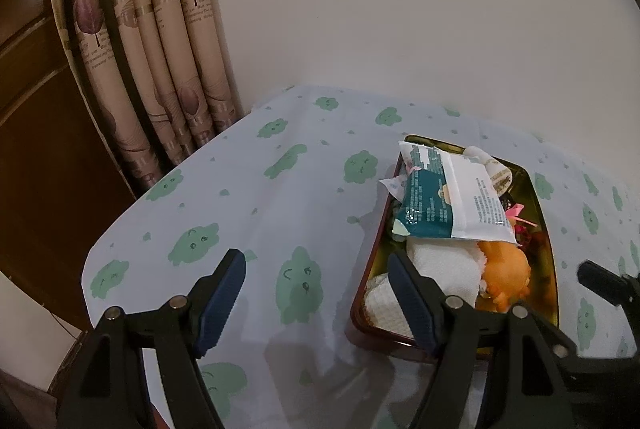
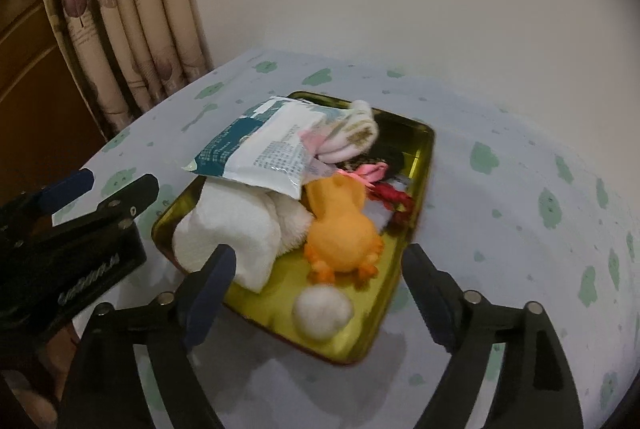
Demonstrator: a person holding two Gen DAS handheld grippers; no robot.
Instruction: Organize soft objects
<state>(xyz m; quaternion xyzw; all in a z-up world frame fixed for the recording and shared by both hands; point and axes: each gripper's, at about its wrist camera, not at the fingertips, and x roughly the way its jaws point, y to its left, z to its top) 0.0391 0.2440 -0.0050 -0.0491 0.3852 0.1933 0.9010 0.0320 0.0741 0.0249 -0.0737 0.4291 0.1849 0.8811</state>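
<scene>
A counter (image 2: 500,133) draped in a pale cloth with green blobs is carrying a gold-lined tin tray (image 2: 424,149), and the soft things are sitting inside it. Largest is the wipes packet (image 2: 256,153) lying across the top, then a folded white towel (image 2: 228,233), an orange plush duck (image 2: 344,229), rolled socks (image 2: 360,133) at the far end, and a white pompom (image 2: 322,313) blurred near the tray's near edge.

The right hand-held gripper (image 2: 320,289) is standing wide with nothing pinched, the pompom lying just below it. The left hand-held gripper (image 1: 316,297) is also gaping empty beside the tray.

Judging the drop as done, the right one should be lifting straight up, keeping clear of the duck.
</scene>
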